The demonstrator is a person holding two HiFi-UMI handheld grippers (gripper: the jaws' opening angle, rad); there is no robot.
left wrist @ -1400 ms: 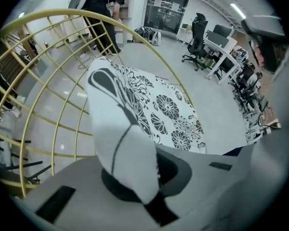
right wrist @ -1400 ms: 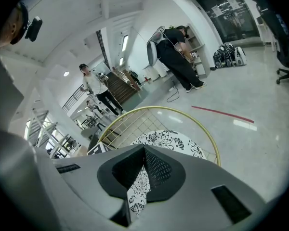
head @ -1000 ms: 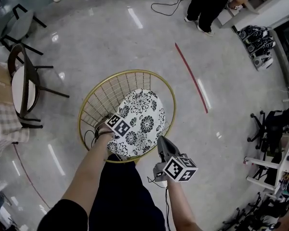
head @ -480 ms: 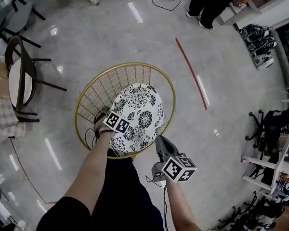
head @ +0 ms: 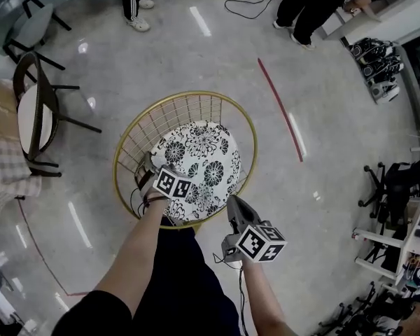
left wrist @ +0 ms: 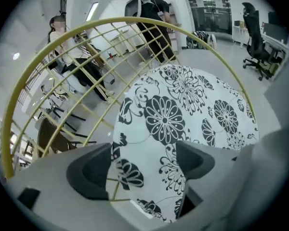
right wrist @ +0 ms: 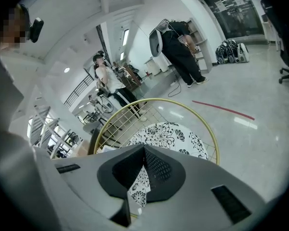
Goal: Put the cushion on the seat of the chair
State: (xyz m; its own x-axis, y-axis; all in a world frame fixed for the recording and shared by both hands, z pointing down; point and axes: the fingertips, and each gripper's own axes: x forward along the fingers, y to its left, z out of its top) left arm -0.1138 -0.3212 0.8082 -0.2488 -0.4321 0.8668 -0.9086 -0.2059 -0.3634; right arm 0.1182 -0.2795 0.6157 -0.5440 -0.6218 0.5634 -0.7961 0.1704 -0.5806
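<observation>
Grey floor [head: 336,117] | gold wire chair [head: 189,96] holds floral cushion [head: 203,163] | left gripper [left wrist: 144,162] just opened, straddling cushion edge | right gripper [right wrist: 143,165] closed

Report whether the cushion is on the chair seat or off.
On: the cushion lies spread inside the gold wire chair, covering its seat.

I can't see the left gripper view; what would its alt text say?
A round white cushion with black flowers lies in a gold wire chair, seen from the left tool. Its grey jaws have just been opening and stand apart over the cushion's near edge, not pressing it. People stand behind.
</observation>
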